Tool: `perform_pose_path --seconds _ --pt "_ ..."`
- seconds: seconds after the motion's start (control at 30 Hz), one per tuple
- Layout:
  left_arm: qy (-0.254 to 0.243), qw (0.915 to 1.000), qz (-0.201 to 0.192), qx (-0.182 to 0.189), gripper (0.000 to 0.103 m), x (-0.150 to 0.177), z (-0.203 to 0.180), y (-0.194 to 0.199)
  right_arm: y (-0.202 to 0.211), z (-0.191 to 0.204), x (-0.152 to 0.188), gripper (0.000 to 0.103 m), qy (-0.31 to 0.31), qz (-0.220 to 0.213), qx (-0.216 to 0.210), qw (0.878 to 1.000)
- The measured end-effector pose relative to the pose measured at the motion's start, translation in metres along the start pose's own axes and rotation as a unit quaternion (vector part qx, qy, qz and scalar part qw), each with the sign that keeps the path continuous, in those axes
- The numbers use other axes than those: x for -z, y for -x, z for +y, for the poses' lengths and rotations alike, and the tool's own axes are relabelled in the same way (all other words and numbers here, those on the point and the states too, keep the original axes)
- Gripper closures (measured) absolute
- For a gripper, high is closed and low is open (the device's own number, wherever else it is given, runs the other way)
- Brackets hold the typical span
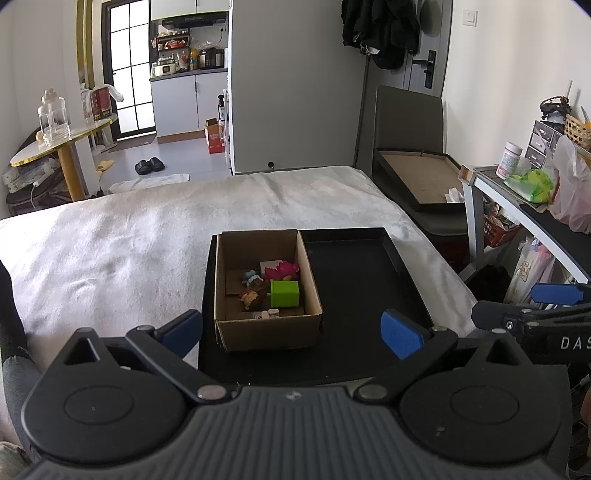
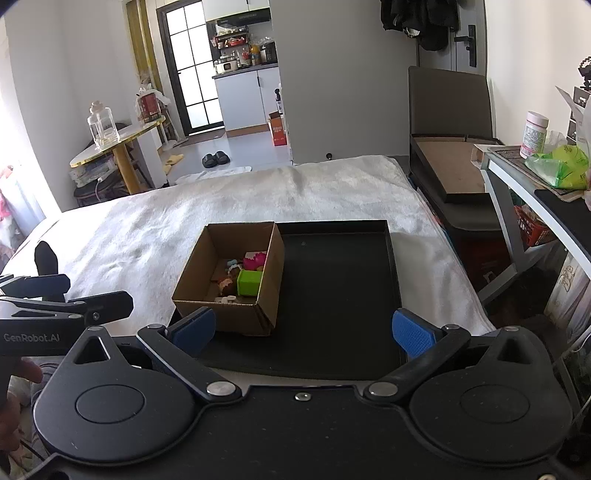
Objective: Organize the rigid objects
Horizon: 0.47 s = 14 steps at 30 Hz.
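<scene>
Toys, among them a green cube (image 1: 284, 293), are seen inside the cardboard box (image 1: 266, 332) on the left part of the black tray (image 1: 354, 295). Left gripper (image 1: 291, 328) and right gripper (image 2: 303, 330) are held released, empty; the box lies straight ahead of the left, which is judged nearer.

1. This is a home, a small one-room flat: a bed under a white fleecy blanket (image 1: 155, 236) fills the middle of the room.
2. Past it, a kitchenette with white cabinet doors (image 1: 188, 99) carries a rice cooker, bottles and jars.
3. Black slippers (image 1: 149, 165) lie on the grey floor by a dark-framed glass door (image 1: 129, 70).
4. Dark coats (image 1: 380, 29) hang beside the grey entrance door.
5. A round gold-legged side table (image 2: 118, 142) holds a clear glass jar (image 2: 101, 123).
</scene>
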<state>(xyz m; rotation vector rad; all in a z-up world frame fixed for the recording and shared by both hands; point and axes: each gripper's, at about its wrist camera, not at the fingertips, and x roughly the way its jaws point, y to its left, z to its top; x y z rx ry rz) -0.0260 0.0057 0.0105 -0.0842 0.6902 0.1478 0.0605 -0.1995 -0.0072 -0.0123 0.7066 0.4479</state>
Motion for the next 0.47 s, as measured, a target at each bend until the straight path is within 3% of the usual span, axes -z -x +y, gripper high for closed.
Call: perform_pose_path --seconds 0.47 --pt "0.001 1.0 -0.001 0.006 0.001 0.0021 -0.0003 -0.0029 -0.0049 0.0006 0.0032 0.0 -0.002 0.009 0.006 1.0"
